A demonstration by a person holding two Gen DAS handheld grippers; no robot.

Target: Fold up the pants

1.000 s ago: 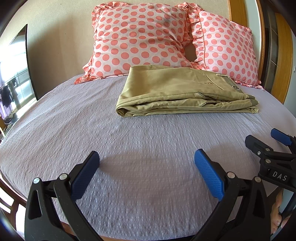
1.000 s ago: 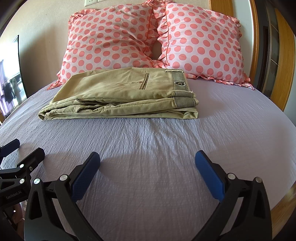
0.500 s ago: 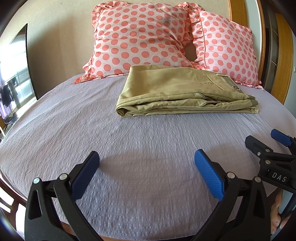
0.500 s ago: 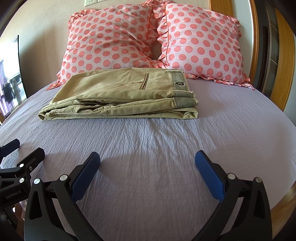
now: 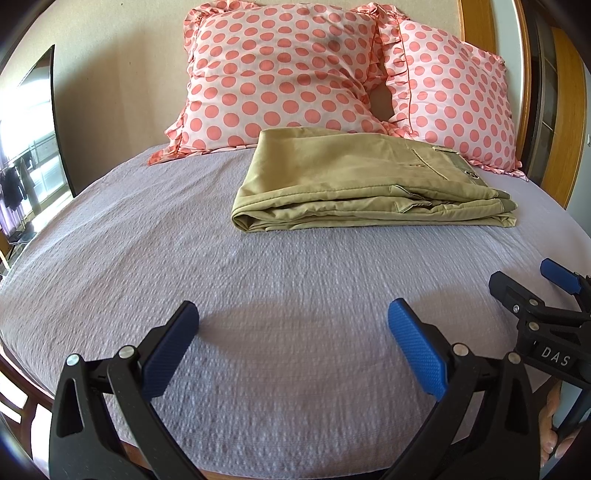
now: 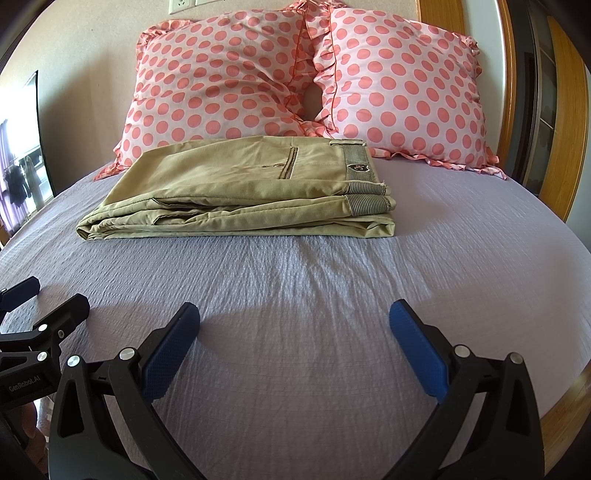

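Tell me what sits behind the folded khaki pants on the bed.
Two pink polka-dot pillows lean against the wall behind the pants. The pants' far edge covers the left pillow's bottom hem; whatever lies beneath the pants on the lilac bedspread is hidden.

Home bedroom, bed (image 5: 147, 258) with lilac cover, polka-dot pillows (image 6: 221, 81), wooden headboard (image 6: 432, 11)

I see the bed (image 5: 184, 258) with a lilac cover. The folded khaki pants (image 6: 236, 188) lie near its head edge, touching two dotted pillows (image 6: 221, 81) behind them.
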